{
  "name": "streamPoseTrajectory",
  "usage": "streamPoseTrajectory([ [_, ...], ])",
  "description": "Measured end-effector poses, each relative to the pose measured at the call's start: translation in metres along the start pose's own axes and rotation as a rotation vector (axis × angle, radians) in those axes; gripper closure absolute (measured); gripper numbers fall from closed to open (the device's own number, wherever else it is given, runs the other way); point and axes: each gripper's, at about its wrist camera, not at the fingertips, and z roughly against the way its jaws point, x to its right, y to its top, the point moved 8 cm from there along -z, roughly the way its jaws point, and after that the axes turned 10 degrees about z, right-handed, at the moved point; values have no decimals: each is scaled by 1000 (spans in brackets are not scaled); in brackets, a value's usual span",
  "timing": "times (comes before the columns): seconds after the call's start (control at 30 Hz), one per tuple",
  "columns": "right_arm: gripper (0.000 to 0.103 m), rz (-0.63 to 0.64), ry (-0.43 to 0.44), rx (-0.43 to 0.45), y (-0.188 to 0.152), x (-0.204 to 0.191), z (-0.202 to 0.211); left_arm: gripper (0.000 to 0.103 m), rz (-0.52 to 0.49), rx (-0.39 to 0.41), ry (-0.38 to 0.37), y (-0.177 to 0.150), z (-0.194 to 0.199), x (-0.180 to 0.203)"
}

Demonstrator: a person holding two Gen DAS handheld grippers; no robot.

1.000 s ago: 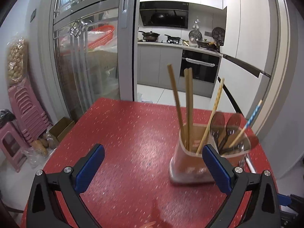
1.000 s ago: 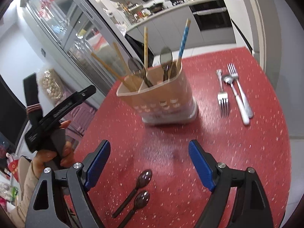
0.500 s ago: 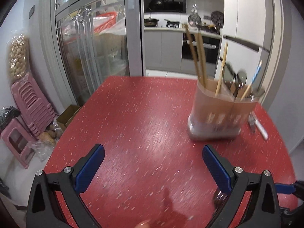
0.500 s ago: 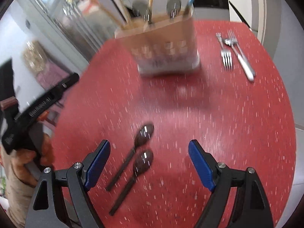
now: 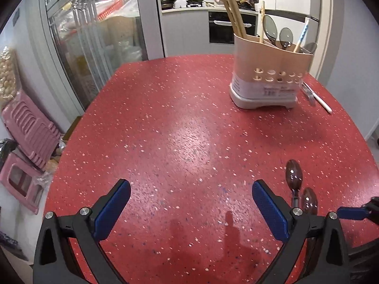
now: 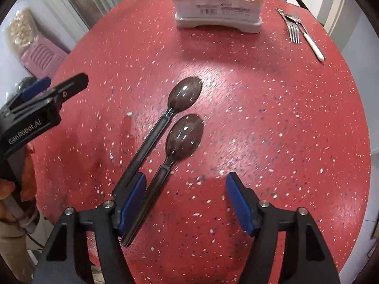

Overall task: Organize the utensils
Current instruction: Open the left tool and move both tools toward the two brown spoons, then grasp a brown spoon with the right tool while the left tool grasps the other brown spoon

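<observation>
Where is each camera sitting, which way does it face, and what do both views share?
Left wrist: on the left gripper, jaws open, angled down across the red table toward the utensil holder.
Right wrist: on the right gripper, pointing steeply down at two dark spoons; its jaws are closing around the nearer spoon's handle; a hand holding the left gripper shows.
Shared: table, holder, spoons, forks.

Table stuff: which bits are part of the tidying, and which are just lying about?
Job:
spoons
forks
holder
chopsticks
right claw, closing over a spoon handle

Just around:
pink stools
oven
bag of nuts
</observation>
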Motion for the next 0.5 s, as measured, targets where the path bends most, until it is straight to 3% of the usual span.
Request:
streamPoseTrajectory([
  [0.2,39,85,-85,3,-4,-14,-5,0,-15,-31,-41,-6,-1,10],
  [0.27,42,120,-86,10,-4,-16,-5,0,-27,-44,-55,-10,-2,18],
  [0.33,52,138,-81,13,-6,-12,-2,0,-43,-61,-74,-14,-2,25],
  [0.5,62,155,-75,9,-15,9,4,0,-111,-95,-105,-25,-4,52],
])
